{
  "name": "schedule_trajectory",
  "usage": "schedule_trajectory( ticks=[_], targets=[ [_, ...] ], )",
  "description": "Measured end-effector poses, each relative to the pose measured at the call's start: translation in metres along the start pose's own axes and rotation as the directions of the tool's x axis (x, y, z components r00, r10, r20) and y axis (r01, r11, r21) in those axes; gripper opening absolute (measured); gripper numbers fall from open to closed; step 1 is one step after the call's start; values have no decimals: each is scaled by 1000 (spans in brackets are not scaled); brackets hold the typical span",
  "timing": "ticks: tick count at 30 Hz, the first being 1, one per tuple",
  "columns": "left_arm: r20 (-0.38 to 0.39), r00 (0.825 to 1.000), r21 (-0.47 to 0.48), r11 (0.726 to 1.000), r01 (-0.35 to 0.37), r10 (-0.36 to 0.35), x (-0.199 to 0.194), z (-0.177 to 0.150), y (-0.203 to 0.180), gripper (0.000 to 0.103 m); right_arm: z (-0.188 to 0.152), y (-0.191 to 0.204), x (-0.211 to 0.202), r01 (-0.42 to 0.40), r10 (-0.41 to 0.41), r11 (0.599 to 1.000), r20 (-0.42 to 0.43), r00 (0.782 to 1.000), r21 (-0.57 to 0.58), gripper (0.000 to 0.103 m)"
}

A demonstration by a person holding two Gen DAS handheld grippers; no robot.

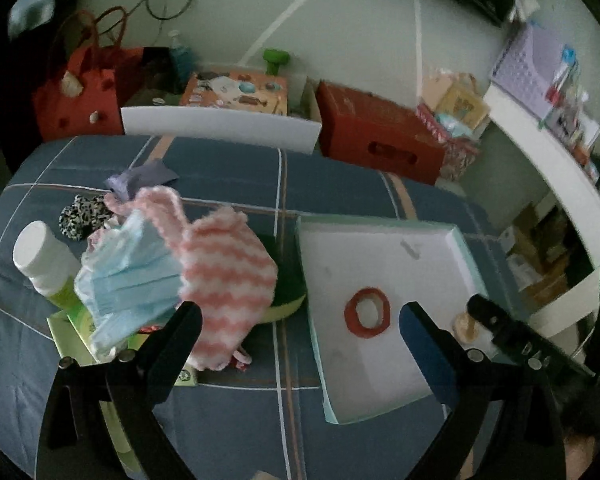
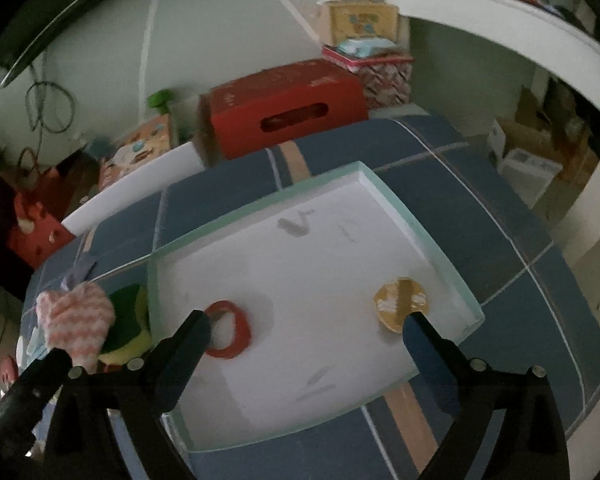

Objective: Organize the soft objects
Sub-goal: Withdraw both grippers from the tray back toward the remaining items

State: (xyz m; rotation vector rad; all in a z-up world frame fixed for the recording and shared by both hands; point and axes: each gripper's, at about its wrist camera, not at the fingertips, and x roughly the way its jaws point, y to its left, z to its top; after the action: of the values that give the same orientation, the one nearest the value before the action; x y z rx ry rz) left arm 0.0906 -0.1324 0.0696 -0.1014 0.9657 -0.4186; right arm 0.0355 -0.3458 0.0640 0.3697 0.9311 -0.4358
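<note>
Pink-white chevron cloth [image 1: 228, 276] heaped with blue mask [image 1: 132, 280] on bedspread, left of white tray [image 1: 456, 240]. Nearest left gripper [image 1: 300, 316], just ahead-left. Left gripper, right gripper [image 2: 308, 324] both wide, empty.

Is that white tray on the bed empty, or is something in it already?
Not empty. The white tray holds a red ring near one side and a yellowish round thing near the other; the rest is bare.
</note>
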Motion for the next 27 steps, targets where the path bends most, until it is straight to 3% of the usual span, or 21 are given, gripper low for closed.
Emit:
schedule_trajectory(
  ticks=[4,11,15,21,27],
  targets=[
    [61,998,-23,1000,-10,12,-14,0,16,99,-5,19,-2,-52,51,998,-13,999,-45,98],
    [53,994,-48,994,-94,97,-18,-8,50,99,-14,49,3,-6,2,993,-31,1000,-122,98],
    [59,990,-117,985,-124,131,-30,-11,81,99,-21,72,-2,-62,58,985,-25,998,-162,98],
    [95,971,-236,953,-190,218,-51,-17,133,99,-34,102,-3,-132,128,964,-34,991,-231,98],
    [20,961,-311,915,-256,275,-48,-33,169,99,-51,124,7,-181,160,947,-100,982,-264,98]
  ],
)
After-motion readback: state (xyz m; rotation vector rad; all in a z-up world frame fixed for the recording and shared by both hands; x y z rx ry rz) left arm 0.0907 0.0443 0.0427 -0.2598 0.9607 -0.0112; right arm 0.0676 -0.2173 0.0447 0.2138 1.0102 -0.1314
